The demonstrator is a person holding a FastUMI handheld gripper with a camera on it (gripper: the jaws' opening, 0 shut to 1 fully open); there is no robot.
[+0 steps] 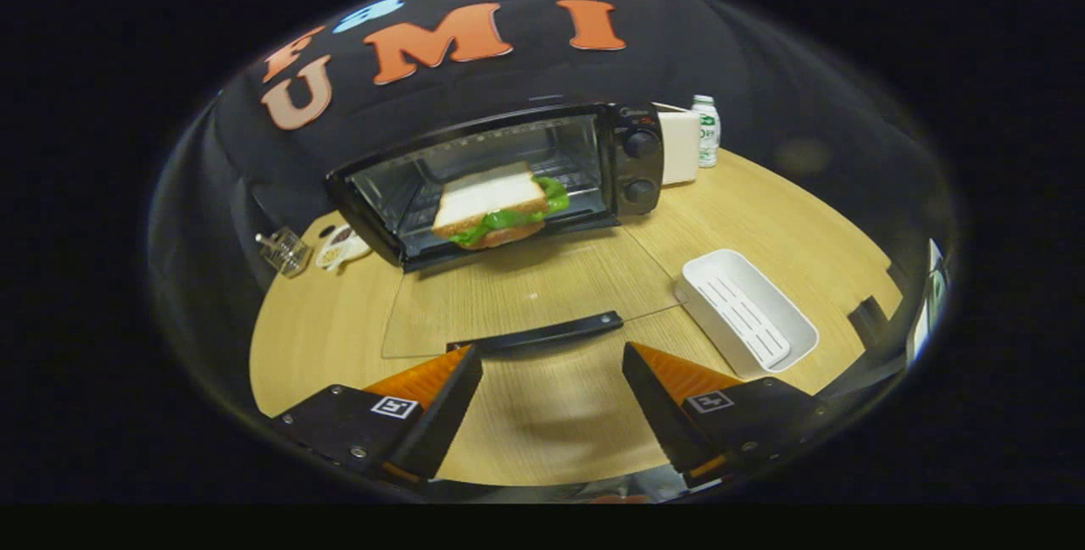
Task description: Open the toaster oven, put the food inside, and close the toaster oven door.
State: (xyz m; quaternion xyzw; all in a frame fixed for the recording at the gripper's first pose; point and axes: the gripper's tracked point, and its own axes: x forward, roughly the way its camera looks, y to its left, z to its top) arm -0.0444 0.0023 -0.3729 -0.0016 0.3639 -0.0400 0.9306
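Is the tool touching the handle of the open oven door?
Apart. In the gripper view the tool is open and empty; the door handle lies just ahead of its fingertips, with bare table showing between them.

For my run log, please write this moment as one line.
door: open, flat | sandwich: in oven | tray: empty | gripper: jaws open, holding nothing | left: close door

White tray [746,313], bottle [705,130], perhaps a glass jar [284,251] on the table [339,338].

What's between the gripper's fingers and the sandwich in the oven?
The gripper view shows the oven's glass door folded flat between the open gripper and sandwich, handle nearest.
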